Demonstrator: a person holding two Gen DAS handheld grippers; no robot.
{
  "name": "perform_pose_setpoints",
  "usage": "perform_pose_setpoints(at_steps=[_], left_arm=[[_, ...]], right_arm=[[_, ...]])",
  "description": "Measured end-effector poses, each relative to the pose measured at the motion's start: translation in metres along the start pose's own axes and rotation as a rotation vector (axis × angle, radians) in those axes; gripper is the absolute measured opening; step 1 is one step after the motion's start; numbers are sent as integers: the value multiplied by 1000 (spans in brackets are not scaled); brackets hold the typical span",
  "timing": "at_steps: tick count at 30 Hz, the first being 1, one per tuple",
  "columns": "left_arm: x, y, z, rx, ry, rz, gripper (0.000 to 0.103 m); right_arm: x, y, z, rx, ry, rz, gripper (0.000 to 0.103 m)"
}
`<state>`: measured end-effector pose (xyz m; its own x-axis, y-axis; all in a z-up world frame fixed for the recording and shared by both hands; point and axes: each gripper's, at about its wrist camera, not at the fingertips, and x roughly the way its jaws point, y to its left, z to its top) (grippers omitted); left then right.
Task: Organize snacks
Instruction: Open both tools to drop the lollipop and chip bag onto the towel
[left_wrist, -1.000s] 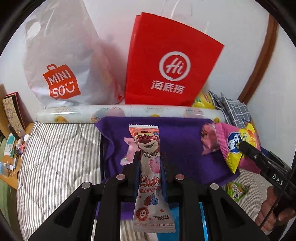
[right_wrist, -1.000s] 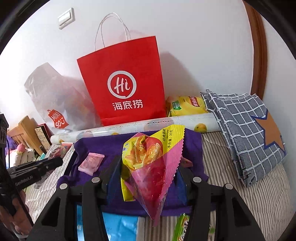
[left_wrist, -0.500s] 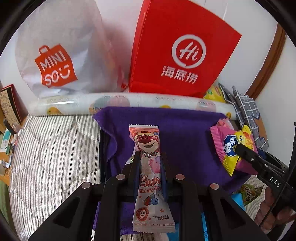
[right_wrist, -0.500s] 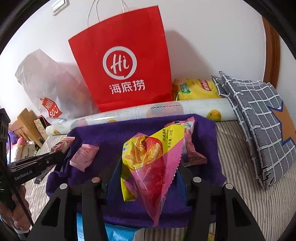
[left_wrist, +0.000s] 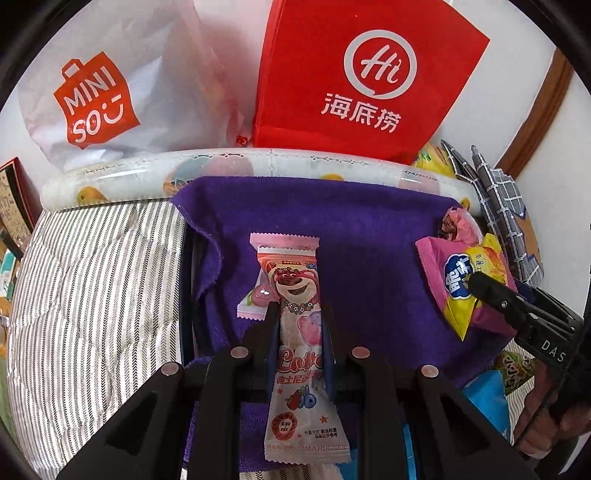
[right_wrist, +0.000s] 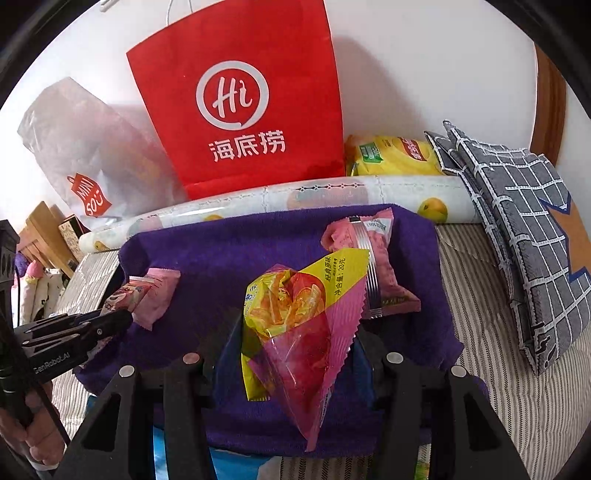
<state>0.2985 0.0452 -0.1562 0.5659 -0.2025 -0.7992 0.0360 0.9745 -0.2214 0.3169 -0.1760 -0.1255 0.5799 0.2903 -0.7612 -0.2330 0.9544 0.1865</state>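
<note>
Left claw: clenched on a long pink bear-print candy packet, held lengthwise over the left-centre of the purple towel; a small pink sachet lies on the towel just under the packet's left edge. Right claw: clamped on a pink-and-yellow chip bag, its top corner tilted up to the right, over the towel's right part (seen from the left wrist at the towel's right edge). Beyond it, a pink ridged snack pack lies on the towel. Towel spread on a striped bed. Behind the towel: patterned roll laid crosswise, then red Hi paper bag and white MINISO bag against the wall; yellow snack bag and grey checked cushion at right
</note>
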Motion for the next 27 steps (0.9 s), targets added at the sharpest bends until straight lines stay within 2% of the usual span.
perform_pose_setpoints(at_steps=[4, 9, 11, 13, 16, 27], left_arm=[[-1, 0, 0, -2, 0, -6, 21], [-4, 0, 1, -7, -7, -15, 23], [-7, -2, 1, -2, -12, -19, 28], [-10, -4, 2, 0, -16, -31, 40], [-19, -7, 3, 4, -34, -39, 48], [-52, -16, -7, 19, -64, -65, 51]], right_arm=[[-1, -3, 2, 16, 1, -2, 52], [-14, -6, 5, 30, -23, -24, 59], [-20, -5, 5, 29, -34, -33, 60], [-28, -3, 5, 22, -47, -41, 63], [-40, 2, 2, -1, -63, -66, 66], [-88, 6, -17, 9, -115, -136, 66]])
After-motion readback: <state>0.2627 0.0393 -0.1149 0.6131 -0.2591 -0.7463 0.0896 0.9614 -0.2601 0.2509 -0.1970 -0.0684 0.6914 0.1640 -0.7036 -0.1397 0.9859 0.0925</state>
